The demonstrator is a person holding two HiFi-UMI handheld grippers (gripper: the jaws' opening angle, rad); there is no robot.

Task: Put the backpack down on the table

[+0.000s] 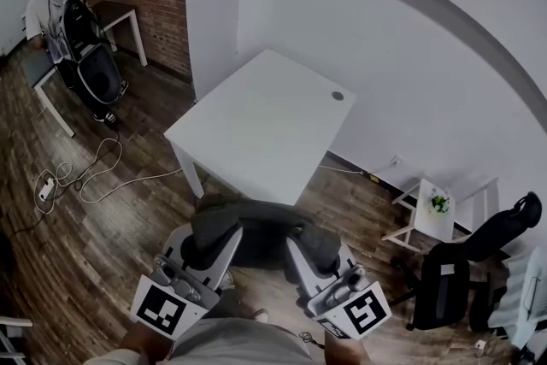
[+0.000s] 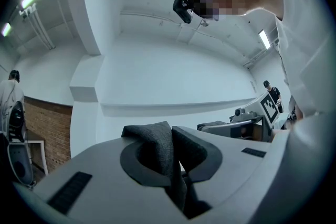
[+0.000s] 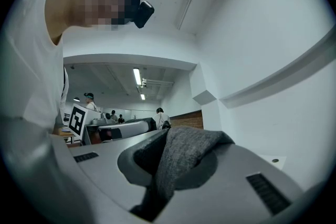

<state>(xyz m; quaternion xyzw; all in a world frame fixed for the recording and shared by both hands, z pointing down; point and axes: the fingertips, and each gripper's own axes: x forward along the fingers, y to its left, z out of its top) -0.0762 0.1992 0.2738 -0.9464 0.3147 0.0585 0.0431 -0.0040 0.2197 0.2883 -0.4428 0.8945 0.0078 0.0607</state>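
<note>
A dark grey backpack (image 1: 256,237) hangs between my two grippers, just short of the near edge of the white table (image 1: 256,124). In the head view my left gripper (image 1: 214,237) is shut on the fabric at the backpack's left side. My right gripper (image 1: 306,245) is shut on its right side. The left gripper view shows a fold of grey fabric (image 2: 157,147) pinched in my left gripper (image 2: 170,160). In the right gripper view a similar grey fold (image 3: 186,155) is clamped in my right gripper (image 3: 167,168). Most of the bag is hidden below the grippers.
A cable grommet (image 1: 338,96) sits near the table's far corner. At the far left a person (image 1: 47,4) stands by a dark bag on a frame. Cables (image 1: 85,175) lie on the wooden floor. A small white side table (image 1: 434,214) and a black office chair (image 1: 461,269) stand at right.
</note>
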